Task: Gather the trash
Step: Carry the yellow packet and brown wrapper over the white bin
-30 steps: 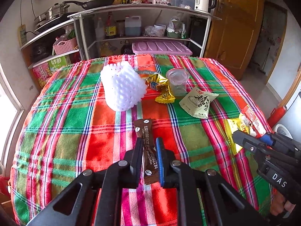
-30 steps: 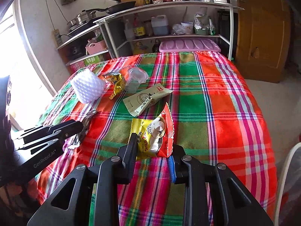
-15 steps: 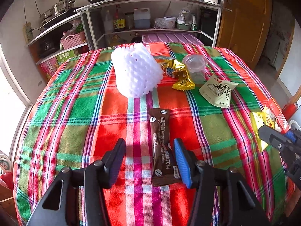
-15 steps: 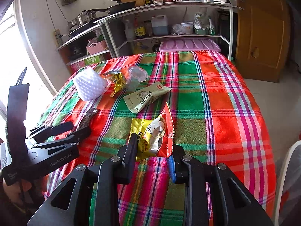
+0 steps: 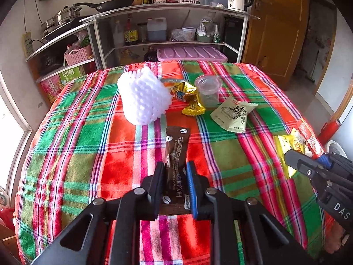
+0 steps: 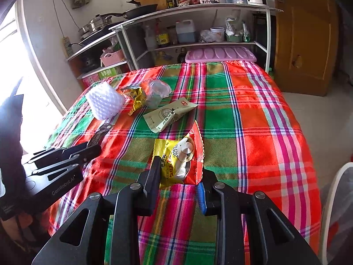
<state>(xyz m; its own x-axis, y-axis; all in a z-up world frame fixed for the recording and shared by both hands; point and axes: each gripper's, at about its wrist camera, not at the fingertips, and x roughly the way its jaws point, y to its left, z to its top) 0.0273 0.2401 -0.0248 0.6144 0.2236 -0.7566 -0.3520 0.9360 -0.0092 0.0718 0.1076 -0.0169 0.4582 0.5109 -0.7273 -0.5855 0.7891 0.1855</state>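
Observation:
My left gripper is shut on the near end of a brown coffee sachet, which points away over the plaid tablecloth. In the right wrist view my right gripper is shut on a yellow and red snack bag with white pieces showing inside it. Its far end stands up from the cloth. The left gripper shows at the left of that view with the sachet. The right gripper and its bag appear at the right edge of the left wrist view.
Further back on the cloth lie a white foam net, a gold wrapper, a clear plastic cup and a beige packet. A metal kitchen shelf and a purple lid stand behind the table. A white-rimmed container is at the right.
My left gripper opened around the brown sachet half a second ago and has shut on it again. The right gripper has stayed still, holding the snack bag.

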